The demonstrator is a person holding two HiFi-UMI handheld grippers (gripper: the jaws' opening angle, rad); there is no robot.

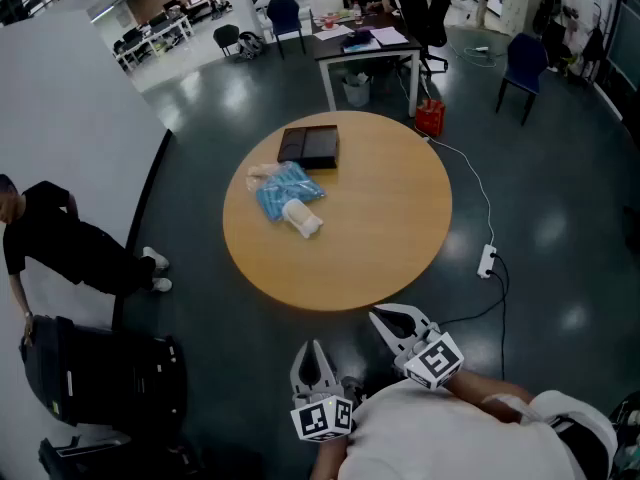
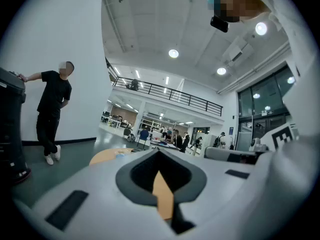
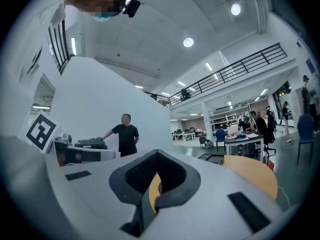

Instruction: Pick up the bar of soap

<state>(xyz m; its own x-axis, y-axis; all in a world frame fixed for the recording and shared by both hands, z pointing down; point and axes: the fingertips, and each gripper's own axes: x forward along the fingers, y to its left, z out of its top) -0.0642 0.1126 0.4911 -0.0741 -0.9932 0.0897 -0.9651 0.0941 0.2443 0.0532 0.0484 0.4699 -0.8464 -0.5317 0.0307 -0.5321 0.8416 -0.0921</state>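
Left gripper (image 1: 316,356): jaws together, nothing between them. Held low, close against the person's body, short of the table (image 1: 400,218) edge

Right gripper (image 1: 383,318): jaws together as well, empty. Sits just right of the left gripper and a little further forward, its tips near the table's near rim but not over it

Soap (image 1: 303,218): white piece lying on the table, well ahead of both grippers, slightly left of the right gripper's line. Untouched. It rests against the near edge of a blue packet (image 1: 285,190)

Black box (image 1: 309,146): flat, beyond the packet, at the table's far side from the grippers

Cable (image 1: 480,193): white, runs over the floor ahead and right of the right gripper, down to a power strip (image 1: 487,261)

Bystander (image 1: 60,243): in black, leaning, far off to the left of the left gripper, one hand on a black cart (image 1: 100,378)
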